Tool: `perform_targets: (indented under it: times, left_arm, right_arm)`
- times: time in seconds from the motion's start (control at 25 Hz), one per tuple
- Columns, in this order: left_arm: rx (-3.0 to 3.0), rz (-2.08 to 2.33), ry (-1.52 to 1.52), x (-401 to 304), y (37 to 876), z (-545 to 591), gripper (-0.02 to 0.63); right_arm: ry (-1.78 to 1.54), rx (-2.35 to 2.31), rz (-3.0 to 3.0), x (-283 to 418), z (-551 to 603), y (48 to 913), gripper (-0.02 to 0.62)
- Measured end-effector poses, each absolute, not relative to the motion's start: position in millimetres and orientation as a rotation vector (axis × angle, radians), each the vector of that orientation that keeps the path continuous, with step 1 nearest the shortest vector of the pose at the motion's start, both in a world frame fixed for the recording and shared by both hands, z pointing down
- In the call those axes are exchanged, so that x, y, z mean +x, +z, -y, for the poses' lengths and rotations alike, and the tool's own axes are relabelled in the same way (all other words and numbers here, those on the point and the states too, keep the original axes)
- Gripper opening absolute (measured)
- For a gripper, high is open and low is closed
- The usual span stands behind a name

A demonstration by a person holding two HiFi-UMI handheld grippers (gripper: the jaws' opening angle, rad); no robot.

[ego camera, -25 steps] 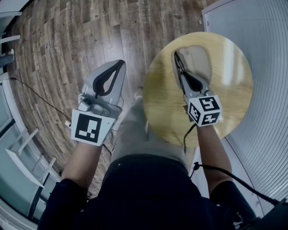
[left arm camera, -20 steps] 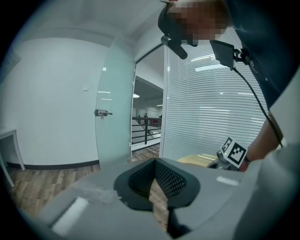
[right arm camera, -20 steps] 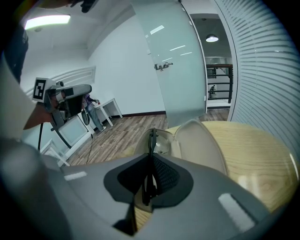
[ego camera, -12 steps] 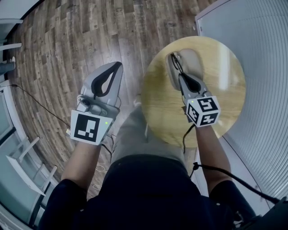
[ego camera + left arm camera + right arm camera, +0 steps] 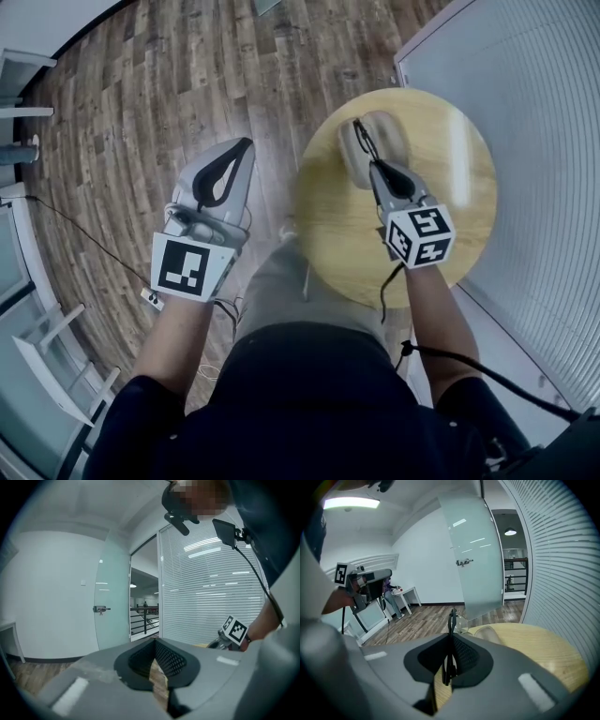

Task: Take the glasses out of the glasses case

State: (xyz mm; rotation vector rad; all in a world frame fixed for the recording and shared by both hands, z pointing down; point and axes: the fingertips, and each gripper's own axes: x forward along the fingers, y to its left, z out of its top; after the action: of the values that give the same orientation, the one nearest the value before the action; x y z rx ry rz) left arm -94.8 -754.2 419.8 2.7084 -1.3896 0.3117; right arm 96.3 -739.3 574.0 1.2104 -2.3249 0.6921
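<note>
My left gripper (image 5: pixel 244 146) hangs over the floor (image 5: pixel 122 112), jaws pressed together on nothing. My right gripper (image 5: pixel 372 167) clamps the glasses (image 5: pixel 360 134) by the black frame, at the left edge of the case (image 5: pixel 390 127) on the table (image 5: pixel 464 234).

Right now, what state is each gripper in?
Left gripper: closed, holding nothing.
Right gripper: closed on the glasses.

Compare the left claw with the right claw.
The left claw is shut on nothing; the right claw grips the glasses. The left claw hangs over the floor, the right claw over the table near the case. Both are grey and closed.
</note>
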Motion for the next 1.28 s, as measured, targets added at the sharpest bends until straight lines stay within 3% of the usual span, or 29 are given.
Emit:
perform_targets:
  times: [1.28]
  left_arm:
    - [2.935,1.422,0.18,-95.1,296.5,698.6,0.005]
  right_arm:
    - [0.457,1.478,2.436,134.3,680.1,405.2,0.034]
